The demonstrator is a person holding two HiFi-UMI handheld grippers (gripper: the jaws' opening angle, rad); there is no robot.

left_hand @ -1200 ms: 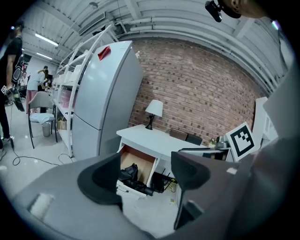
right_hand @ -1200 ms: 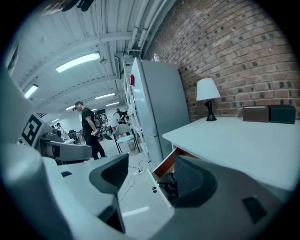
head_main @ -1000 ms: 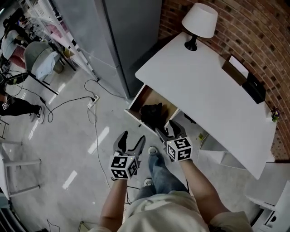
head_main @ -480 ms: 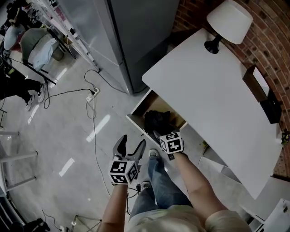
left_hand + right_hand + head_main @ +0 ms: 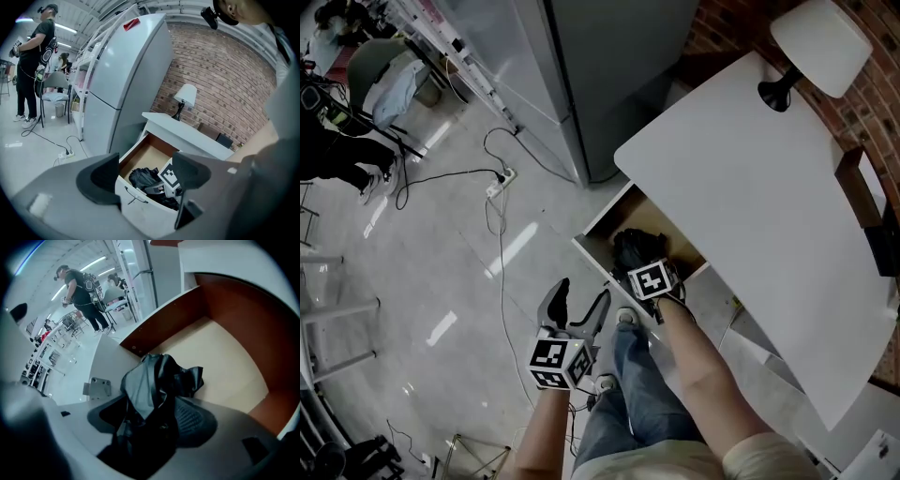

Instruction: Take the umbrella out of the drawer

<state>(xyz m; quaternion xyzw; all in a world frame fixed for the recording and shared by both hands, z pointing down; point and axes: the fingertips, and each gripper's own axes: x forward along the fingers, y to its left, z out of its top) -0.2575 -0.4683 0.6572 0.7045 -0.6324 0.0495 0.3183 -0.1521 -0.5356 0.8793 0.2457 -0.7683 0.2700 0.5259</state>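
Below, a grey floor (image 5: 412, 281) carries a thin black cable (image 5: 500, 244).

- Left gripper (image 5: 581, 298) hangs over that floor beside the person's legs, jaws spread wide with nothing between them.
- A tall grey refrigerator (image 5: 609, 66) stands behind, beside the desk.
- An open white-fronted drawer with a wooden lining (image 5: 600, 255) juts from under the desk.
- The black folded fabric umbrella (image 5: 150, 380) lies crumpled in the drawer's near end.
- Right gripper (image 5: 149, 422) reaches into the drawer, jaws apart, one on either side of the umbrella's cloth.
- A flat white desk (image 5: 769, 187) bears a white-shaded table lamp (image 5: 820, 33).
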